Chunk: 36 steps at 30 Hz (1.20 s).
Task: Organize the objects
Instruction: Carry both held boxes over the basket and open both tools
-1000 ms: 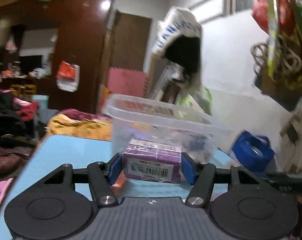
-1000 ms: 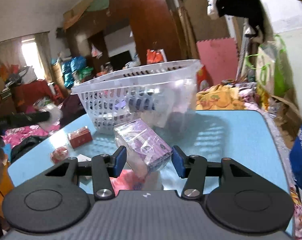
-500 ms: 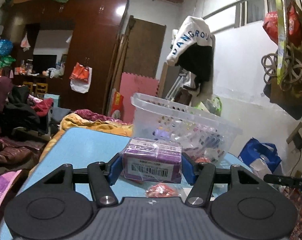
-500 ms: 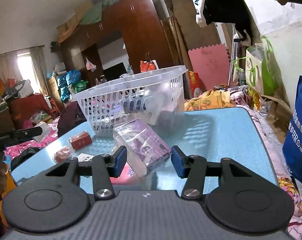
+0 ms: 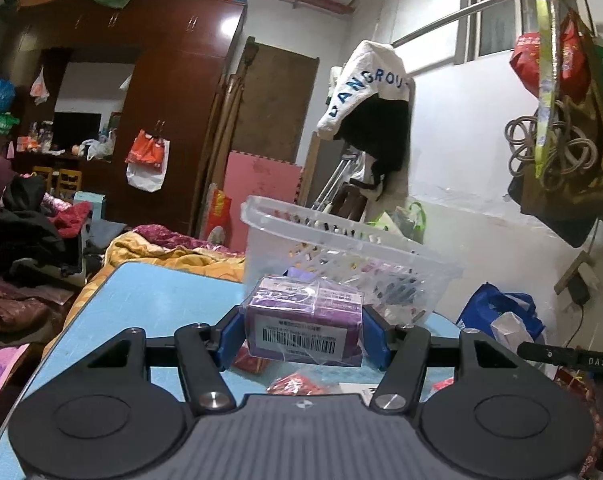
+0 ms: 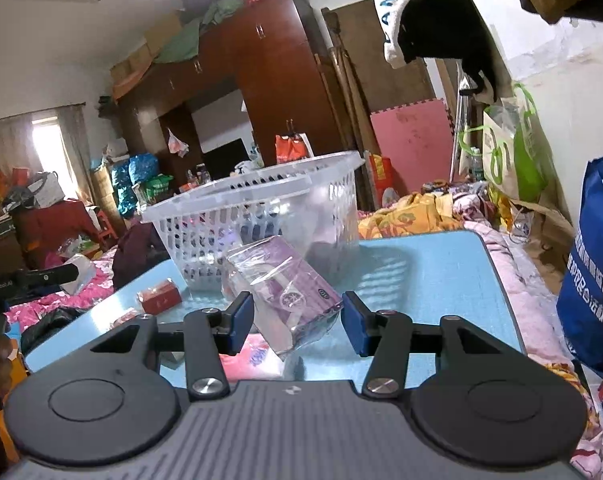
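A purple pack in clear wrap [image 5: 301, 322] sits square between the blue pads of my left gripper [image 5: 303, 330], which is shut on it above the blue table [image 5: 149, 292]. Just behind it stands a clear slotted basket [image 5: 341, 240] with several items inside. In the right wrist view a second purple wrapped pack [image 6: 285, 288] lies cornerwise between the pads of my right gripper [image 6: 299, 320], shut on it and holding it off the table [image 6: 421, 272]. The basket [image 6: 261, 184] stands beyond it, slightly left.
A red box [image 6: 159, 298], a pink packet [image 6: 253, 360] and a red packet [image 5: 297, 384] lie on the table near the grippers. A blue bag [image 6: 597, 272] stands off the right edge. Bedding and clutter surround the table.
In the left wrist view the basket has gone from close in front to further off and to the right. Both packs have stayed between their pads; the right view has barely shifted.
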Each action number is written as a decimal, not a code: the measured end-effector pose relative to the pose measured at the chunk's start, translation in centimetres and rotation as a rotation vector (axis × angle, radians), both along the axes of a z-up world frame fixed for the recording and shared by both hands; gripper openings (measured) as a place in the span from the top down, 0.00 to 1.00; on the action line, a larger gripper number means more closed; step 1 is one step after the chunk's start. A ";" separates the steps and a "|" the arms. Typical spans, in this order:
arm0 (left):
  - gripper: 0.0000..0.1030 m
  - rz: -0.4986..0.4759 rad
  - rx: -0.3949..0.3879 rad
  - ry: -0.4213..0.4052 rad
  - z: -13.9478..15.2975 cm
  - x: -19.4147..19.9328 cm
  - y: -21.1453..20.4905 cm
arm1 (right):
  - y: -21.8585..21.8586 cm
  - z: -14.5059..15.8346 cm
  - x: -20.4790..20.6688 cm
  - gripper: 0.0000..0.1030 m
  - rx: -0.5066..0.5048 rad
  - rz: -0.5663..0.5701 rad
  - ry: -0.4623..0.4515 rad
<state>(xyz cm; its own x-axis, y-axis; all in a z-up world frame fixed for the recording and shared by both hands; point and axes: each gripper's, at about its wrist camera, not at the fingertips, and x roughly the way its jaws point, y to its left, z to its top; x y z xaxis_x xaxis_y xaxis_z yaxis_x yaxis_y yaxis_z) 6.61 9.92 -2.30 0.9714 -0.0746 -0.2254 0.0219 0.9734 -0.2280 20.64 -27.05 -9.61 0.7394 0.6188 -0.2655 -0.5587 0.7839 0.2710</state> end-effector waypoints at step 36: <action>0.18 0.005 0.044 0.069 7.5 13.3 -1.6 | 10.3 10.1 5.4 0.05 -0.143 0.065 -0.083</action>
<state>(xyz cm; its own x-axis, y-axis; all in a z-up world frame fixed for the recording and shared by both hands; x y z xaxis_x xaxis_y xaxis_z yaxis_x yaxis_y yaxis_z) 19.93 8.35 5.19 0.9537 -0.0587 -0.2948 0.0030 0.9825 -0.1860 26.02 -16.76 0.46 0.7224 0.6259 -0.2940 -0.6250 0.7729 0.1097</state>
